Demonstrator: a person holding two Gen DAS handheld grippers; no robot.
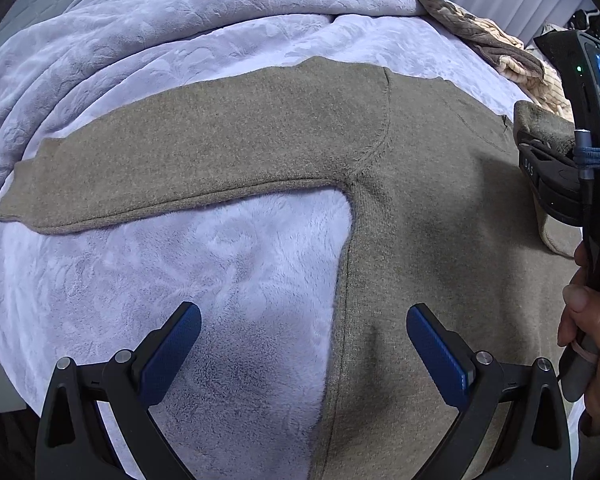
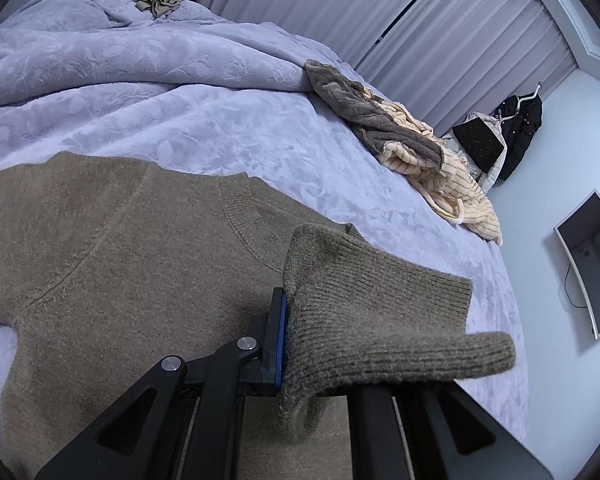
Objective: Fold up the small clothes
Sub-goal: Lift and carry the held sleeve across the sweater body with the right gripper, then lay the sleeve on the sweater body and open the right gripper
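Your left tool (image 1: 303,334) hangs wide open and holds nothing; between its blue pads (image 1: 171,354) lies the side edge of the sweater (image 1: 440,208), with the lilac blanket (image 1: 228,264) under the left pad and the sweater's body under the right one. The sweater lies flat on the bed, front up, and one sleeve (image 1: 172,172) stretches straight out ahead and to the left of that tool. Your right tool (image 2: 296,340) is clamped on the other sleeve's cuff (image 2: 364,320); the ribbed end is lifted off the bed and drapes over the tool's right side, hiding the far finger. Ahead and left of it sits the ribbed neckline (image 2: 240,220). Further ahead to the right, a crumpled grey and cream garment (image 2: 412,148) lies near the bed's edge, well apart from the sweater. Your right hand (image 1: 592,340) shows at the left view's right edge.
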